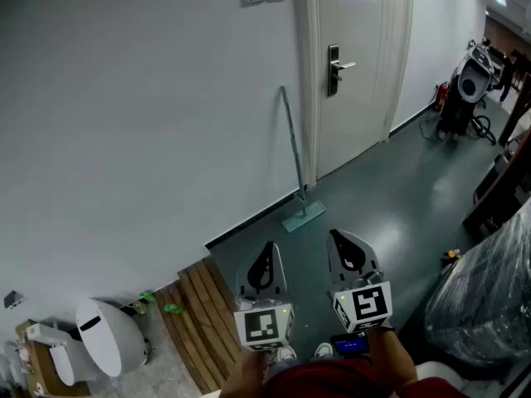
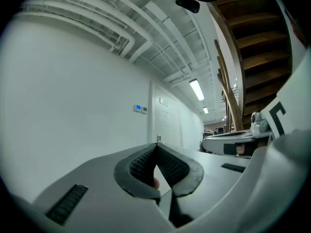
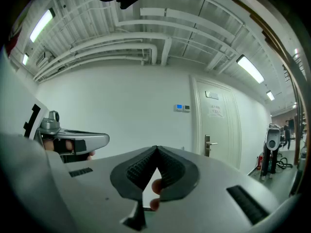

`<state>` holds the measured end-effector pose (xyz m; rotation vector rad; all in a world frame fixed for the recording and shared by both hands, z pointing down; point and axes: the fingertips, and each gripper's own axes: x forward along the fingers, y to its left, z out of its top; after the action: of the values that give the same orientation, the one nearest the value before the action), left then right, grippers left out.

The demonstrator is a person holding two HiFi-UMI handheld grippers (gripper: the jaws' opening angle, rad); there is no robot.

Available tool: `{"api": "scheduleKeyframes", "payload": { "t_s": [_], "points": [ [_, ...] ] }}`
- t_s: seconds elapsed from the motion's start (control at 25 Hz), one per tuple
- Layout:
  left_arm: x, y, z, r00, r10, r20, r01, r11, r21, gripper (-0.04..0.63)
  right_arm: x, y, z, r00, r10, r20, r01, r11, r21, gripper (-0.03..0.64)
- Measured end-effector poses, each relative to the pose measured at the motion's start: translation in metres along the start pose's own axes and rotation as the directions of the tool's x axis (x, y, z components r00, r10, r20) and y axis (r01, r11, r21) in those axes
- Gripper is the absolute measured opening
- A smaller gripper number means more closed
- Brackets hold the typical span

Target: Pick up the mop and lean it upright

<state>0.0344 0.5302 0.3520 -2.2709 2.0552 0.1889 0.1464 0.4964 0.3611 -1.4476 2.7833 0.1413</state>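
Ahead, mop (image 1: 294, 160) leans against wall (image 1: 149, 123); left gripper (image 1: 269, 245), right gripper (image 1: 335, 235) closed.

The head view looks steeply down from above at the wall (image 1: 149, 123) and door (image 1: 357, 73). Both gripper views, lower, face level toward that same door.
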Motion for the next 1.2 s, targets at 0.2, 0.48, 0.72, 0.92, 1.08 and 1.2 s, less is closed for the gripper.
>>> {"api": "scheduleKeyframes", "payload": {
  "t_s": [0.2, 0.48, 0.72, 0.92, 1.08, 1.2],
  "points": [
    [0.001, 0.007, -0.002, 1.0, 0.001, 0.002, -0.001, 1.0, -0.004, 0.014, 0.007, 0.006, -0.002, 1.0, 0.006, 0.0, -0.006, 1.0, -0.005, 0.017],
    [0.003, 0.029, -0.005, 1.0, 0.002, -0.006, -0.002, 1.0, 0.004, 0.014, 0.02, 0.014, -0.002, 1.0, -0.019, 0.001, 0.019, 1.0, 0.006, 0.018],
    [0.005, 0.049, -0.005, 1.0, -0.018, 0.005, 0.018, 1.0, -0.007, 0.013, 0.032, 0.028, -0.006, 0.999, -0.047, -0.002, 0.047, 0.999, 0.011, 0.017],
    [0.003, 0.054, -0.005, 0.999, -0.041, 0.007, 0.041, 0.999, -0.018, 0.014, 0.035, 0.039, -0.005, 0.999, -0.052, -0.003, 0.052, 0.999, 0.002, 0.018],
    [0.001, 0.053, -0.009, 0.999, -0.048, -0.001, 0.048, 0.999, -0.02, 0.012, 0.031, 0.039, -0.008, 0.998, -0.062, -0.013, 0.062, 0.998, 0.007, 0.018],
    [0.001, 0.051, -0.012, 0.998, -0.055, -0.004, 0.055, 0.998, -0.028, 0.014, 0.028, 0.038, -0.009, 0.998, -0.068, -0.017, 0.068, 0.998, 0.003, 0.017]
  ]
}}
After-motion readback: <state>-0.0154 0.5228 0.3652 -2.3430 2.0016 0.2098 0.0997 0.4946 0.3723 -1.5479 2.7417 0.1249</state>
